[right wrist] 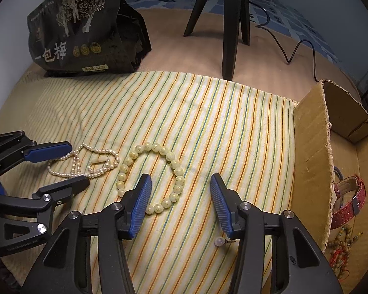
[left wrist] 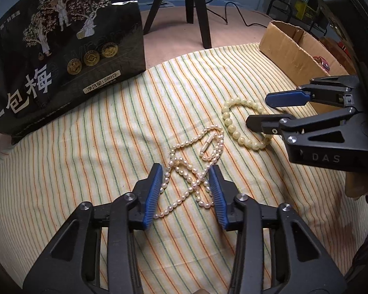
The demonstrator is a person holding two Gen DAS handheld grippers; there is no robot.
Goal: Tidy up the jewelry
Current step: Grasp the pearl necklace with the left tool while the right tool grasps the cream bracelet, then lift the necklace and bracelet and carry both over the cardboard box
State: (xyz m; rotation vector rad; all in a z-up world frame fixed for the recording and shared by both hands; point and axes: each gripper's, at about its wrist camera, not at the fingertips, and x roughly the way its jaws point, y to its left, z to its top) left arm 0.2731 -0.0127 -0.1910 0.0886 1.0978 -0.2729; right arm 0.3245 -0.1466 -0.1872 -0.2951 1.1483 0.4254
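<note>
A striped cloth in cream, orange and green is spread over a surface, and two pieces of jewelry are laid on it side by side. A long strand of small white pearls — the pearl necklace — is heaped in loose, overlapping loops, with a pale tube-shaped clasp seen near its middle. The left gripper is held low over this strand with its blue-padded jaws spread wide, one on either side of the loops; nothing is clamped between them, and whether the pads touch the pearls cannot be told. Just beside the necklace, a bracelet of larger pale yellow beads is laid out in an open ring. The right gripper is positioned over the near side of this ring, jaws likewise wide apart and holding nothing; one finger is seen over the ring's near arc, the other clear of it on bare cloth. A single loose pearl bead with a small metal hook lies on the cloth close to the right gripper's other finger. At the right edge of the cloth stands an open cardboard box, inside which a red glittery watch strap and a string of brownish beads can be made out. A black snack bag printed with trees and Chinese characters stands at the far left, with dark tripod legs and a black cable beyond the cloth.
</note>
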